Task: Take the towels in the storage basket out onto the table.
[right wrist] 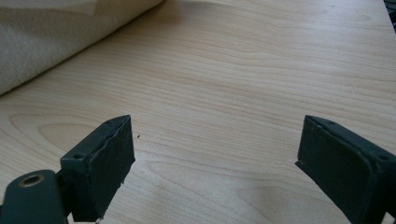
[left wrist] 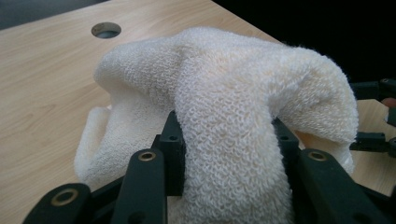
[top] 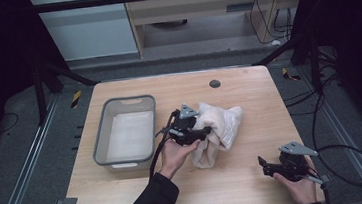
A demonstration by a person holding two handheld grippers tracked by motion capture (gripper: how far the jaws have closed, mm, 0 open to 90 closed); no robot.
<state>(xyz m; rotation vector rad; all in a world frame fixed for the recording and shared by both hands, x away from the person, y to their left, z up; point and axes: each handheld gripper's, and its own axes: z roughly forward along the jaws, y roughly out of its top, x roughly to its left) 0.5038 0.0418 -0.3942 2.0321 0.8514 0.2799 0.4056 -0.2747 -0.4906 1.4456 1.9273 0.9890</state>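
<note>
A cream terry towel (top: 220, 125) lies bunched in the middle of the wooden table (top: 248, 85). My left gripper (top: 203, 132) is shut on a fold of the towel; in the left gripper view the towel (left wrist: 224, 116) rises in a hump from between the black jaws and hides their tips. My right gripper (top: 262, 166) rests low near the table's front right edge, jaws wide apart with bare wood between them (right wrist: 215, 158). An edge of the towel (right wrist: 56, 37) shows at the upper left of the right gripper view.
A grey plastic bin (top: 103, 139) stands on the table's left half, close to the left hand. A round cable hole (top: 214, 83) sits near the far edge. Black cables (top: 346, 166) trail off the right side. Bare tabletop lies between towel and right gripper.
</note>
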